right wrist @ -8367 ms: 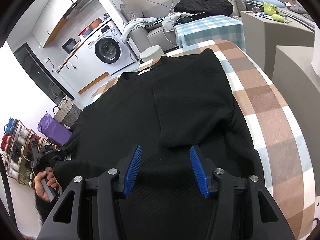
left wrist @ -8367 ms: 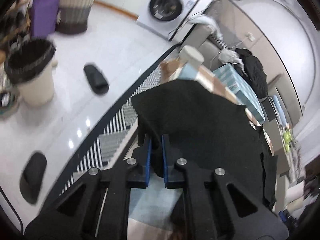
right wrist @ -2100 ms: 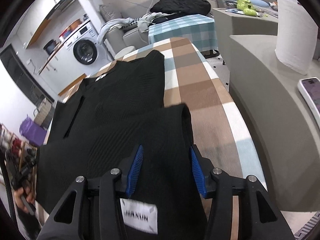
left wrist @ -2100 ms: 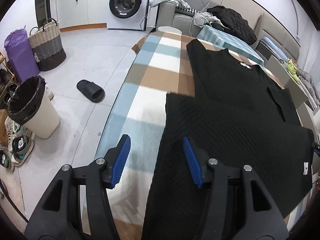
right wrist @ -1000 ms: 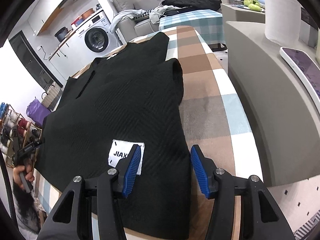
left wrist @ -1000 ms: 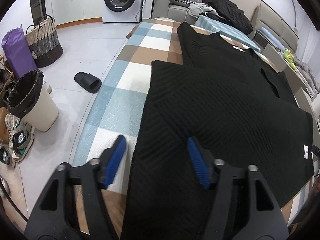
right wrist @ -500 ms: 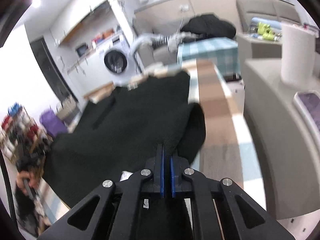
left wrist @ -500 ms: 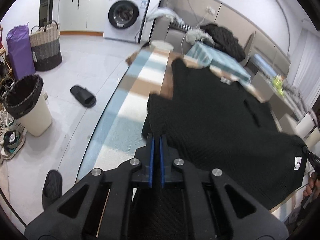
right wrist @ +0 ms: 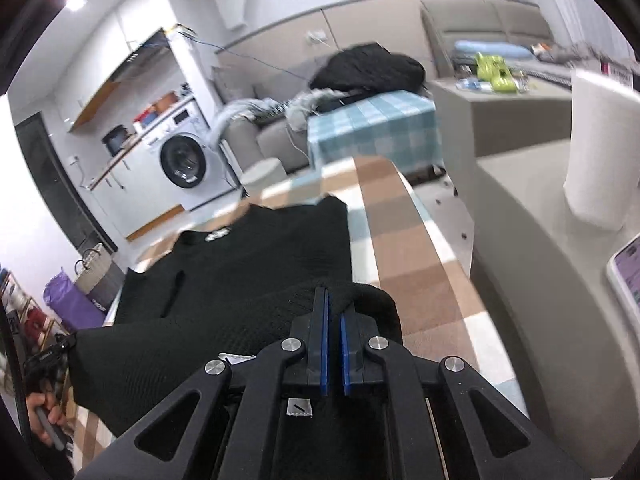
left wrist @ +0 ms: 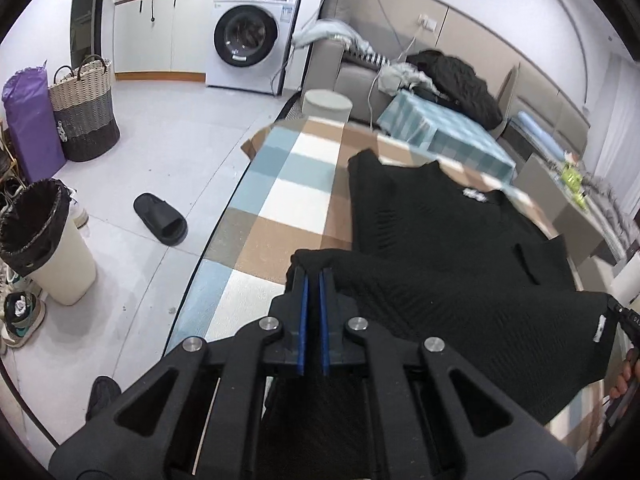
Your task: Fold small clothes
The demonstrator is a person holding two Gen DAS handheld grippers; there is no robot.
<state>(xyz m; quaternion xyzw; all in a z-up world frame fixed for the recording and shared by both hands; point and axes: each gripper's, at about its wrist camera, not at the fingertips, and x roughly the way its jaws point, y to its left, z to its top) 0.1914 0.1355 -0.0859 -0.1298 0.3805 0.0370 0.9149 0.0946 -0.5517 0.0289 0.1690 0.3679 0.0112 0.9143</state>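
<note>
A black knit sweater lies on the checked table, collar end far from me. My left gripper is shut on the sweater's near left hem corner and holds it lifted above the cloth. My right gripper is shut on the near right hem corner of the sweater, also raised. The hem hangs stretched between the two grippers. A white label shows at the hem's right end in the left wrist view.
A grey counter with a paper towel roll and a phone stands right of the table. On the floor to the left are a bin, a black slipper and a basket. A sofa with clothes is behind.
Both grippers closed on the sweater's near hem corners within the last second and have raised the hem off the table, carrying it toward the collar end.
</note>
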